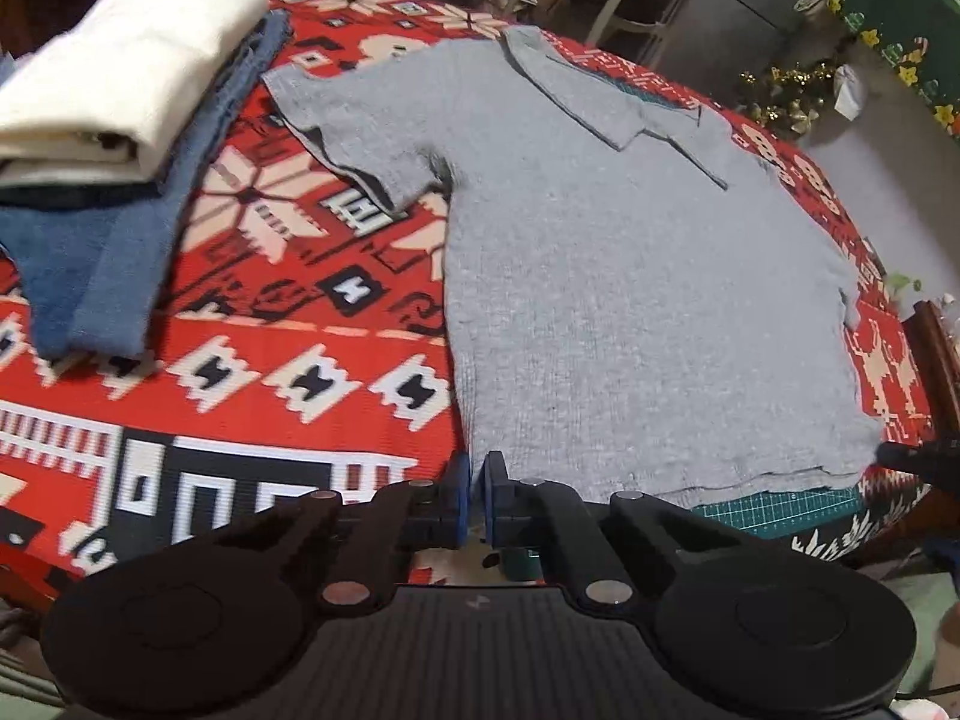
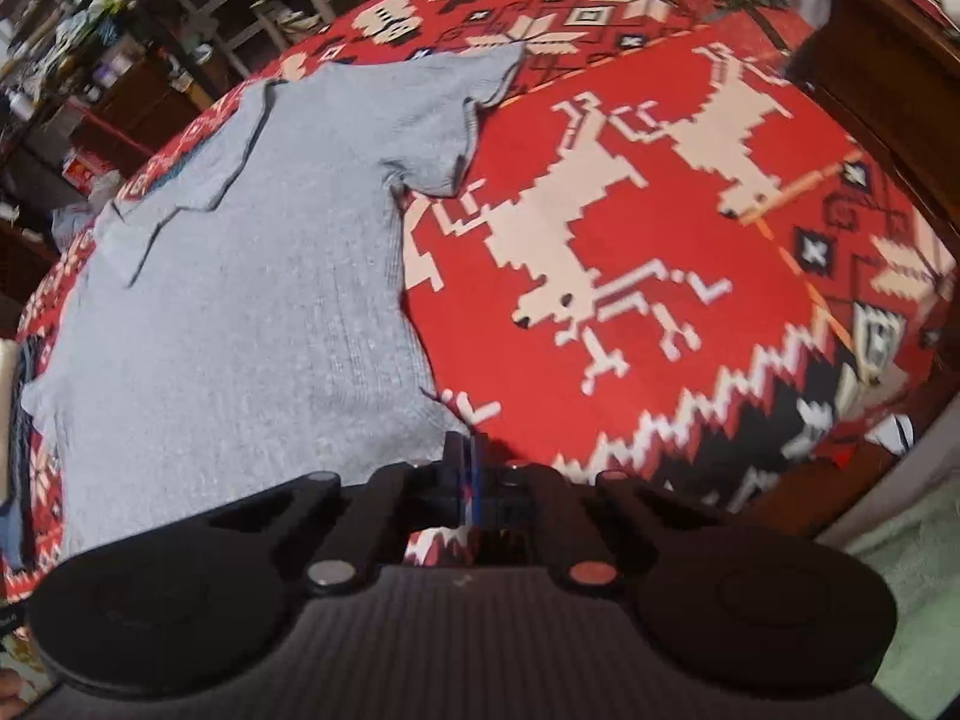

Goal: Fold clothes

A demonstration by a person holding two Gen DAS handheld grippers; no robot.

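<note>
Shirt (image 1: 630, 276) front and centre: grey polo, laid flat on the red patterned tablecloth (image 1: 288, 324), collar (image 1: 606, 96) away at twelve o'clock, hem (image 1: 720, 480) nearest the cameras at six. One short sleeve (image 1: 360, 138) spreads out toward ten o'clock in the left wrist view; the other sleeve (image 2: 444, 114) fans toward one o'clock in the right wrist view.

Left gripper (image 1: 478, 495) sits at the hem's left corner, blue pads nearly together with a thin slit between them. Fabric runs right up to the tips, but whether any is pinched I cannot tell.

Right gripper (image 2: 471, 480) is at the hem's right corner, pads pressed together; the picture is blurred there, so whether cloth is caught between them I cannot tell either.

Out at ten o'clock in the left wrist view, a folded cream garment (image 1: 120, 72) rests on top of folded blue garments (image 1: 102, 264), well apart from the shirt. A green cutting mat (image 1: 774, 507) peeks out at the tablecloth's edge, just beside the hem. White reindeer figures (image 2: 576, 222) fill the cloth beside the shirt in the right wrist view.
</note>
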